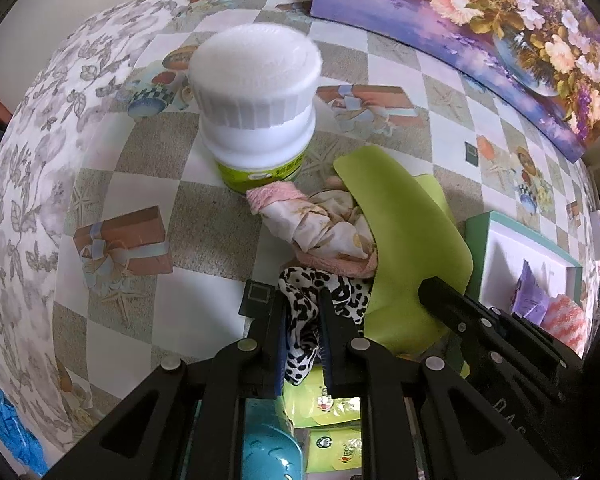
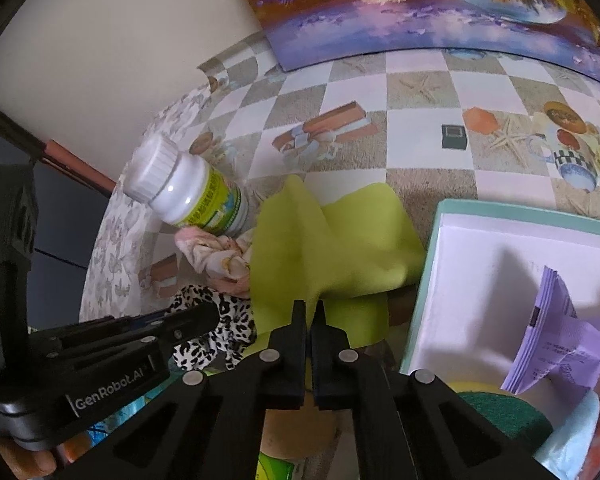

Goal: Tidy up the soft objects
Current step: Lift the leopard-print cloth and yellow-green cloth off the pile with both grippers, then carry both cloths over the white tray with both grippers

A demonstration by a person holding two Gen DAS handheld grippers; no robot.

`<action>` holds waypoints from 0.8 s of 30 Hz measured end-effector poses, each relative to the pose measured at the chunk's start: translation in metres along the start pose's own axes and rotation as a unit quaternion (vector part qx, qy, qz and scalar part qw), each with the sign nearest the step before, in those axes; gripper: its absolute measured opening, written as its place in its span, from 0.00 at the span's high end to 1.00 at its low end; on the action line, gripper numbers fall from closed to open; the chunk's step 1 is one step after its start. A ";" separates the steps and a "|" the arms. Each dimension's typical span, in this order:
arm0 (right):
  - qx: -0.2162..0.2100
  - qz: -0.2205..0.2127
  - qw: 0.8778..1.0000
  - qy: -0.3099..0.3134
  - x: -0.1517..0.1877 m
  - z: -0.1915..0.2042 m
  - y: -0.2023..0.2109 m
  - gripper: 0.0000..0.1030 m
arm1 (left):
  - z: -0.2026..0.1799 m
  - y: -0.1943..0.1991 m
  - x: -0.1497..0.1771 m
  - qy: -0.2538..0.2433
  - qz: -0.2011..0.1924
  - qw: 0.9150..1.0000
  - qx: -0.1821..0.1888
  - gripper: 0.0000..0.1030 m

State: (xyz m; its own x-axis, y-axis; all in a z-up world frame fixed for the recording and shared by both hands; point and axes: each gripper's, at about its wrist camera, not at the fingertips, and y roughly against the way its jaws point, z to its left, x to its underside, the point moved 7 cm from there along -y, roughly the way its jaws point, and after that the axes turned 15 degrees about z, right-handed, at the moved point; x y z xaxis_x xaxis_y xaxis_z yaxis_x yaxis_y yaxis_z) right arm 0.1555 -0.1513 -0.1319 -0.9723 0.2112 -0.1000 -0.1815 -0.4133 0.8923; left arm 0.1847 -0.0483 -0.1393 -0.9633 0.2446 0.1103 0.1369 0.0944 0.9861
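My left gripper (image 1: 302, 300) is shut on a black-and-white leopard-print cloth (image 1: 340, 292), seen also in the right wrist view (image 2: 224, 320). My right gripper (image 2: 309, 308) is shut on a lime-green cloth (image 2: 332, 240), which rises in a fold above the table; it also shows in the left wrist view (image 1: 412, 236). A pink and floral cloth bundle (image 1: 320, 224) lies between the cloths and a white bottle (image 1: 256, 104). A teal-rimmed white box (image 2: 480, 280) at the right holds a purple packet (image 2: 556, 332) and soft pink and blue items.
The white bottle with a green label (image 2: 188, 188) stands just behind the cloths. A flower painting (image 1: 480, 40) leans at the back of the checkered tablecloth (image 1: 140, 160). Green packets (image 1: 328, 408) and a blue object (image 1: 268, 456) lie below my left gripper. A blue glove (image 1: 12, 436) lies far left.
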 end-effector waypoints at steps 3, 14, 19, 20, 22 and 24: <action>-0.003 -0.011 1.000 0.002 -0.002 0.002 0.011 0.98 | 0.000 0.007 0.002 -0.004 -0.009 1.000 0.006 0.86; -0.033 -0.069 0.997 0.007 -0.009 0.016 0.066 0.98 | 0.000 0.060 0.009 -0.014 -0.064 0.998 0.007 0.86; -0.041 -0.102 0.994 0.014 -0.010 0.024 0.099 0.98 | -0.003 0.088 0.014 -0.018 -0.098 0.995 0.012 0.86; -0.042 -0.108 0.993 0.015 -0.010 0.025 0.105 0.98 | -0.004 0.091 0.013 -0.018 -0.104 0.994 0.012 0.86; -0.041 -0.122 0.991 0.018 -0.010 0.028 0.120 0.98 | -0.006 0.100 0.012 -0.017 -0.116 0.993 0.012 0.86; -0.042 -0.137 0.990 0.020 -0.009 0.029 0.135 0.98 | -0.007 0.111 0.015 -0.017 -0.129 0.991 0.012 0.86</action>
State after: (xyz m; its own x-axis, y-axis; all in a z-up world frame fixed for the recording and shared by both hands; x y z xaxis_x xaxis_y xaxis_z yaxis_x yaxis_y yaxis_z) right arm 0.1442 -0.1832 0.0024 -0.8898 0.2909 -0.3516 -0.4487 -0.4172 0.7903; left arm 0.1842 -0.0413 -0.0275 -0.9587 0.2410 -0.1507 -0.1081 0.1812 0.9775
